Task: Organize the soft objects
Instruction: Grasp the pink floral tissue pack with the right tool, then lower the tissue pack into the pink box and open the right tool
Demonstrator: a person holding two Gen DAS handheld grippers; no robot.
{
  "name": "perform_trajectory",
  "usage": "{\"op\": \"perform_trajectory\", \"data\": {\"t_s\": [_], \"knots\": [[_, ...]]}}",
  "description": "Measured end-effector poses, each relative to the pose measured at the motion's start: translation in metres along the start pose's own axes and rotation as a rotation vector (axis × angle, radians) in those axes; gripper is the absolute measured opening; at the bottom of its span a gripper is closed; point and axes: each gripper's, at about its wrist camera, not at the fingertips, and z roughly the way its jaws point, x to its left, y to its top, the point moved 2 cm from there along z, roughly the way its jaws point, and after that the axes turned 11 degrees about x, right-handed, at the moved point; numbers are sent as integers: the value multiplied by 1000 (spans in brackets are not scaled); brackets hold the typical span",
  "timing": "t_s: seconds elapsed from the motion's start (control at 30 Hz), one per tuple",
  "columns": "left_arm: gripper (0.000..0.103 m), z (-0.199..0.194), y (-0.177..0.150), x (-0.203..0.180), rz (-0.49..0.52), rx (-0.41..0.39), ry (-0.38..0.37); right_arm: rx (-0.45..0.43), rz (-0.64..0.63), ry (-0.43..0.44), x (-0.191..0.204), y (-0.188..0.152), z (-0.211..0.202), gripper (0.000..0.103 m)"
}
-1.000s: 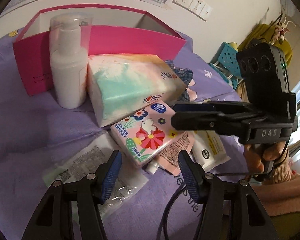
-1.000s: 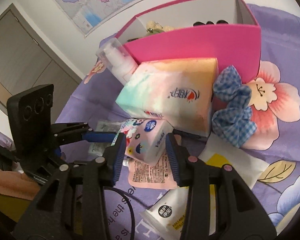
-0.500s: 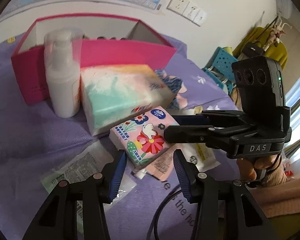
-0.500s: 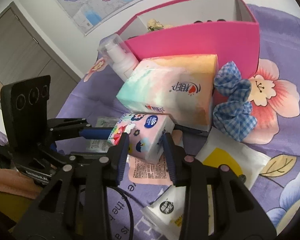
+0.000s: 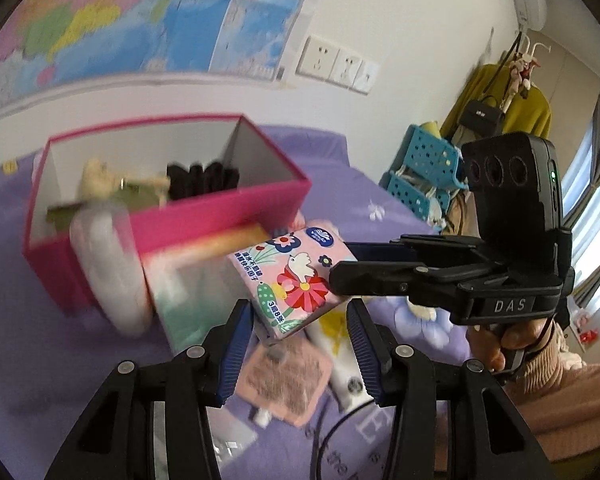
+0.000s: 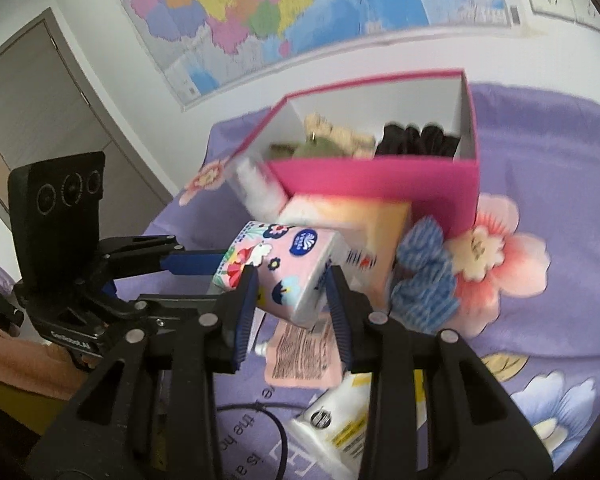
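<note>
Both tongs gripped the same small pack of tissues (image 6: 286, 270) and held it in the air, above the purple floral bedsheet (image 6: 559, 184) and just in front of the pink box (image 6: 379, 180). The right tongs (image 6: 290, 280) were clenched on its two short sides, and the left tongs (image 5: 296, 314) pressed on its near end from the other direction, though that contact was less clear in the left wrist view. In my judgement the pack should go over the front wall of the box and be lowered into the free part, and the two hands should travel together so that the soft pack is neither twisted nor pulled apart. The pack was a thin, glossy plastic wrap with printed flowers, and it would yield under a strong squeeze. The box looked like stiff cardboard with white inner walls; something beige and plush (image 6: 331, 132) and something dark and folded (image 6: 415, 140) already lay inside. The larger tissue pack (image 6: 363, 224) and a checked fabric scrunchie (image 6: 423, 276) rested beside the box.
</note>
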Motion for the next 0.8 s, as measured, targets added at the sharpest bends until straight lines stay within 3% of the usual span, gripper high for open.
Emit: {"op": "perform_trajectory", "data": {"t_s": [0.37, 0.6, 0.8], "knots": [[49, 2, 60, 12, 14, -44, 18, -98, -8, -33, -19, 51, -20, 38], [49, 20, 91, 19, 20, -34, 70, -118, 14, -53, -38, 73, -21, 38], [49, 35, 104, 30, -4, -11, 64, -103, 48, -70, -58, 85, -12, 38]]}}
